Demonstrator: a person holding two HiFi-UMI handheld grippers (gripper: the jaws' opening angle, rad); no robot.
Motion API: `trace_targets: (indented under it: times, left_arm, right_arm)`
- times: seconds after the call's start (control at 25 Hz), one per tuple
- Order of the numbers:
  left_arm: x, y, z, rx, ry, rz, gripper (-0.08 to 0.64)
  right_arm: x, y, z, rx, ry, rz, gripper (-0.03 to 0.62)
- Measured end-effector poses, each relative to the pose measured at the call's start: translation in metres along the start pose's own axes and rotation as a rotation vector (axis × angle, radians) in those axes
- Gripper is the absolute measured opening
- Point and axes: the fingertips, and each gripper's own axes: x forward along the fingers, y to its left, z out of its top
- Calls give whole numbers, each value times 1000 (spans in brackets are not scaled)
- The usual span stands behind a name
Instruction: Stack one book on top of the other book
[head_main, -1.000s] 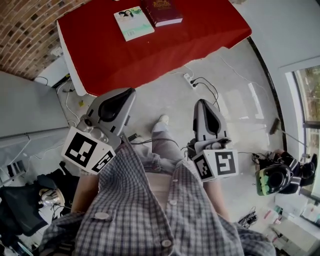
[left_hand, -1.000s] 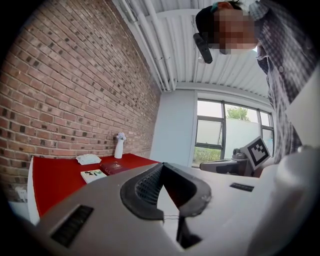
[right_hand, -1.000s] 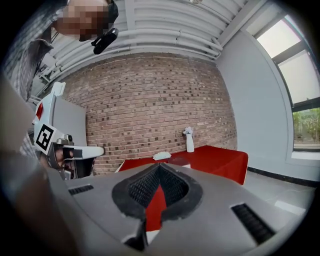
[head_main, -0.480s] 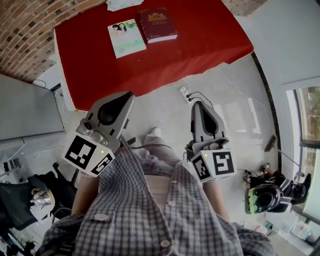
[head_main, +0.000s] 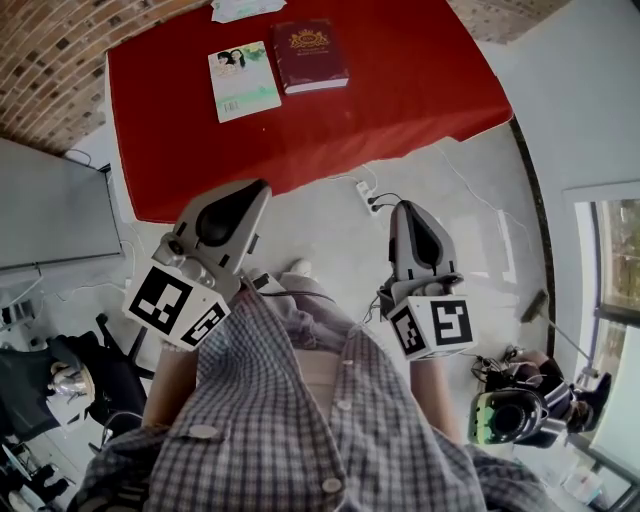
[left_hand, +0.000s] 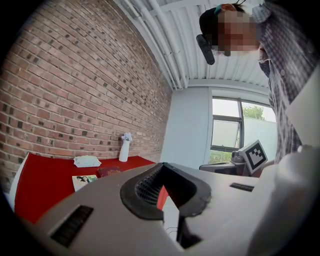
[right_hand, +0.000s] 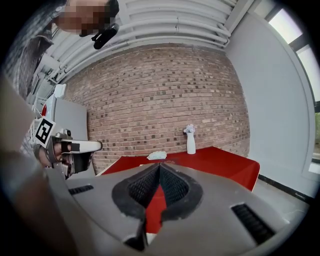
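Head view: left tongs (head_main: 255, 192) and right tongs (head_main: 407, 210) were both closed and empty, held low by waist, aimed at red worktop (head_main: 400, 90); judged approach stage. Pale picture-cover book (head_main: 243, 80) and maroon book (head_main: 311, 55) lay side by side far ahead of tongs, unstacked.
Left gripper view: jaws together, books ahead-left.
Right gripper view: jaws together, white vase (right_hand: 190, 140) far ahead.

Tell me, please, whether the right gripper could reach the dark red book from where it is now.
Probably not yet: the right gripper hangs over the floor, short of the table, and the dark red book lies well in from its near edge. Nothing blocks the way.
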Motion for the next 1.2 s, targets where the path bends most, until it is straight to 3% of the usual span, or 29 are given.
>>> trace_targets:
  times: [0.6, 1.2]
  left_arm:
    - [30, 27, 2, -13, -8, 22, 8]
    - [94, 108, 31, -1, -5, -28, 8]
  right_arm:
    - [36, -17, 2, -19, 17, 8, 6]
    - [132, -27, 33, -46, 27, -17, 6]
